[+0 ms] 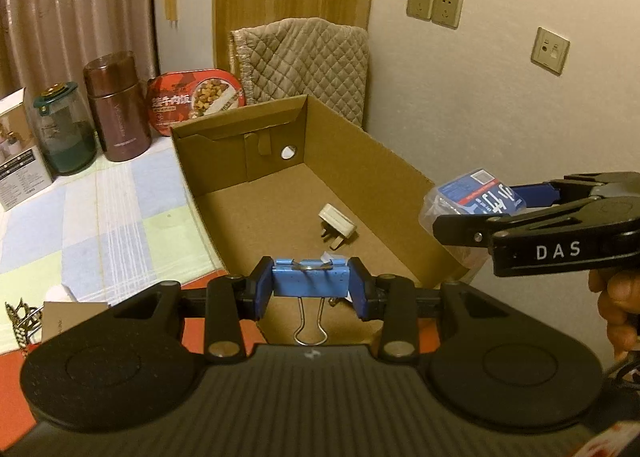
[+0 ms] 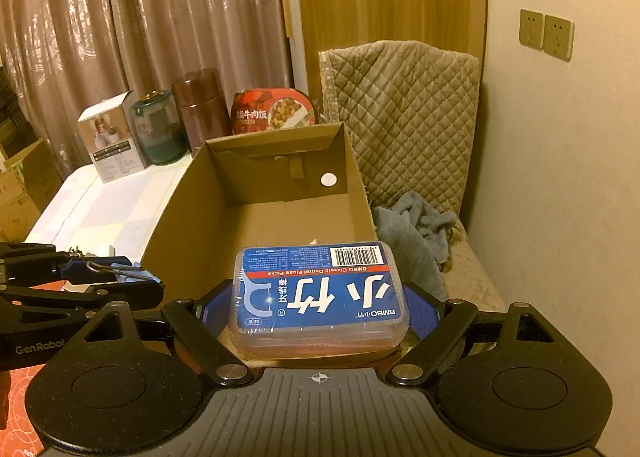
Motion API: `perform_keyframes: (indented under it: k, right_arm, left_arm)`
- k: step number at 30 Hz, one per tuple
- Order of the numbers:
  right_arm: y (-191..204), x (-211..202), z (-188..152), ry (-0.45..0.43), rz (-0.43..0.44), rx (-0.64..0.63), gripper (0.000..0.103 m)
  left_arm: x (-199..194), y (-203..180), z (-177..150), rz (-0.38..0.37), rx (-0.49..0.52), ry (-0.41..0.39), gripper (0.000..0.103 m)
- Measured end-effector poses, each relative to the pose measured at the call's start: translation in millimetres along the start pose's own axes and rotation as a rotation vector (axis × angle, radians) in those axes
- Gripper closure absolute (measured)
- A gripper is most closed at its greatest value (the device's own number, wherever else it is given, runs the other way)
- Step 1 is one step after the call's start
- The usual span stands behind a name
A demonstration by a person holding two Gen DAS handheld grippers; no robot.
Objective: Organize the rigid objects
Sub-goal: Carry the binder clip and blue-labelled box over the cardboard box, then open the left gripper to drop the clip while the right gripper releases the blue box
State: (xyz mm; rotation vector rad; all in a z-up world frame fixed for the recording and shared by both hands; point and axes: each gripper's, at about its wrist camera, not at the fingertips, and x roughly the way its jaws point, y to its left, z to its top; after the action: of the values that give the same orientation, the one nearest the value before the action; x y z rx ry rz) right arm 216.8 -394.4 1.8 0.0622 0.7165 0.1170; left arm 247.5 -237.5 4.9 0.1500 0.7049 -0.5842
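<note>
Blue clip [image 1: 310, 277] pinched in left hand-held gripper [image 1: 311, 284], floss box [image 2: 320, 297] clamped in right hand-held gripper [image 2: 320, 307], both poised over carton [image 1: 360, 161] for drop-off.

Along the far edge of the pale checked tablecloth [image 1: 100, 213] you have a white printed carton [image 1: 20, 153], a green-lidded glass jar [image 1: 64, 129], a tall maroon metal flask [image 1: 120, 109] and a red instant-meal tub [image 1: 196, 101] in a row. To the right, you see a beige quilted cover [image 2: 404, 113] with a grey-blue crumpled cloth [image 2: 416, 229] at its foot, and beige wall sockets [image 2: 546, 35] above.
</note>
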Motion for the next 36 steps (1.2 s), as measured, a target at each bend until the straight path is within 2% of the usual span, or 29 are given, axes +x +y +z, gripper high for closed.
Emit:
perform_keyframes:
  k: [2, 15, 36]
  right_arm:
    - [-1, 0, 0, 0.000, 0.001, 0.004, 0.019]
    - [4, -1, -3, 0.004, 0.010, 0.007, 0.019]
    - [18, 11, -1, 0.021, 0.015, -0.007, 0.019]
  left_arm:
    - [-1, 1, 1, 0.013, 0.005, -0.002, 0.051]
    - [-36, 27, -12, 0.072, -0.118, -0.019, 0.051]
    - [-55, 38, -24, 0.079, -0.169, -0.028, 0.051]
